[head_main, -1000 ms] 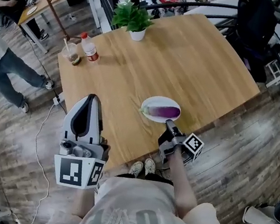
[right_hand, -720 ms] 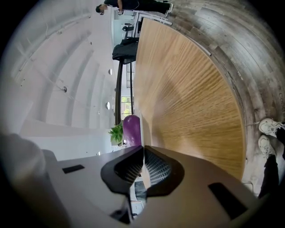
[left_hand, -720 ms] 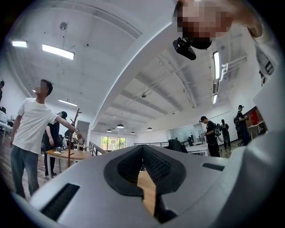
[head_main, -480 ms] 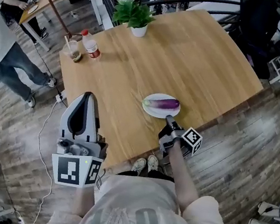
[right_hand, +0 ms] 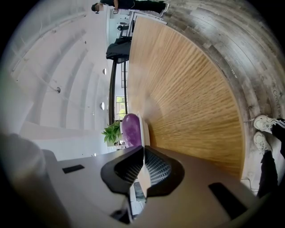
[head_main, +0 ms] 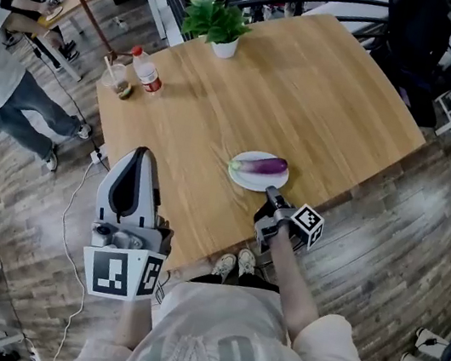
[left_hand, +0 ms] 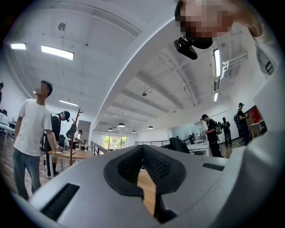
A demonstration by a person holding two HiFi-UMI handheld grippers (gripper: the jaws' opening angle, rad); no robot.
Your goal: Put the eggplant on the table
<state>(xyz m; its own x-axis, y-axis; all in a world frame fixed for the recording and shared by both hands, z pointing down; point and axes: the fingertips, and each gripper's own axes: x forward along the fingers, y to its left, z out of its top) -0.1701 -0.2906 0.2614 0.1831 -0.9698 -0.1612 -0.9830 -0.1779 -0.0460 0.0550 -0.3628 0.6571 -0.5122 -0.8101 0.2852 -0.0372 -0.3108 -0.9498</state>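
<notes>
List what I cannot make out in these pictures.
- Right gripper view: the eggplant's near part, behind the shut right gripper.
- Head view: the bottle's label, too small.
- Head view: whether the right gripper touches the plate, too small.
- Left gripper view: the table, mostly behind the left gripper.

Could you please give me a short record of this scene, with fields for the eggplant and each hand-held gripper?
target: purple eggplant, lying on round white plate
surface: light wooden table; plate sits near its front edge
right hand-held gripper: shut, empty, tip by plate's near rim
left hand-held gripper: shut, empty, by table's near-left corner, away from plate
other items: potted green plant, red-capped bottle, toward far side
</notes>
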